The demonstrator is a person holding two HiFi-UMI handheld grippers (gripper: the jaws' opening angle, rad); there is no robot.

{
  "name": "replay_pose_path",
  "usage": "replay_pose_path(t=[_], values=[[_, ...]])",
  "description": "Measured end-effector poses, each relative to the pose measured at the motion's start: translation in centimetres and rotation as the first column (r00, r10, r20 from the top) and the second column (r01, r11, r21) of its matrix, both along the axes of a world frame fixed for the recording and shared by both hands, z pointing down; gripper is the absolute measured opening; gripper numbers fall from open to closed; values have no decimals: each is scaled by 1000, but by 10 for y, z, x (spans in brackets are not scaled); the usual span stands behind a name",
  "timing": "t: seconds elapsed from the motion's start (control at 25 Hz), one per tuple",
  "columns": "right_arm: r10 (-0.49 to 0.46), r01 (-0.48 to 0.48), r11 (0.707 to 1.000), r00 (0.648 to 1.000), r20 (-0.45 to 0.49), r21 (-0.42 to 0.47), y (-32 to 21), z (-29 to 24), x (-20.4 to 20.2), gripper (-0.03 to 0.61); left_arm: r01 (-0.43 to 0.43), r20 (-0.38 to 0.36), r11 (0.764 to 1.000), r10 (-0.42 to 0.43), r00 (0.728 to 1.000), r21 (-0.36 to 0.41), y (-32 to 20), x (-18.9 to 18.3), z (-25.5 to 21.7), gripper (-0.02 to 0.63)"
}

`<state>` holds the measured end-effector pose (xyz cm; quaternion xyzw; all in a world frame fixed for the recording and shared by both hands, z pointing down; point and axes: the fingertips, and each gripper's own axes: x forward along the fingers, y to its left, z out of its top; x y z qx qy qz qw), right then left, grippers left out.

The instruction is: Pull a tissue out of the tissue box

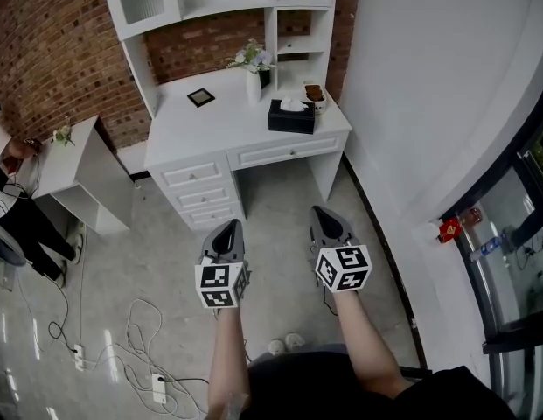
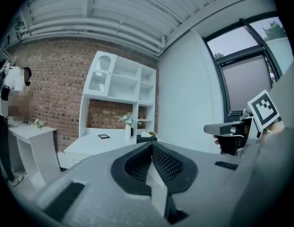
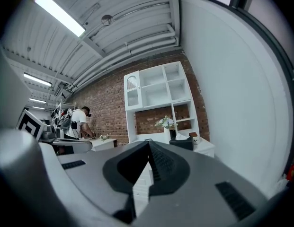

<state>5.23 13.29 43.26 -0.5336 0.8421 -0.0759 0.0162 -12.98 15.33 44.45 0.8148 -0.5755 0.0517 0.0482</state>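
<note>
1. A white desk (image 1: 254, 125) is standing against a brick wall (image 1: 44, 51).
2. The left tongs (image 1: 229, 227) and right tongs (image 1: 322, 213) are hovering well short of it, both pressed closed, empty.
3. A dark tissue box (image 1: 291, 117) is sitting on the desk's right side.

Left gripper (image 1: 227, 233) shut, empty; right gripper (image 1: 327, 220) likewise, seemingly — both held level.

No word, number or brand can be read anywhere: the left gripper (image 1: 229, 226) and the right gripper (image 1: 323, 212) carry only black-and-white square markers on their cubes, and the red tag (image 1: 449, 228) at the right is too small to make out.
</note>
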Motion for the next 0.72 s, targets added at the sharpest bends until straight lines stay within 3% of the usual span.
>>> replay_pose_path(t=[0.32, 0.36, 0.48, 0.72], values=[[2, -2, 1000, 1000, 3, 3, 8, 0, 1, -3, -13, -64, 999, 10, 998, -45, 7, -2, 15, 11], [3, -3, 1000, 1000, 5, 4, 8, -1, 1, -2, -10, -69, 999, 6, 998, -46, 6, -4, 15, 24], [12, -12, 1000, 1000, 7, 13, 7, -6, 4, -3, 14, -87, 999, -18, 996, -42, 5, -12, 13, 144], [39, -39, 998, 999, 12, 40, 4, -18, 2, -3, 49, -99, 999, -50, 994, -6, 3, -36, 3, 245]])
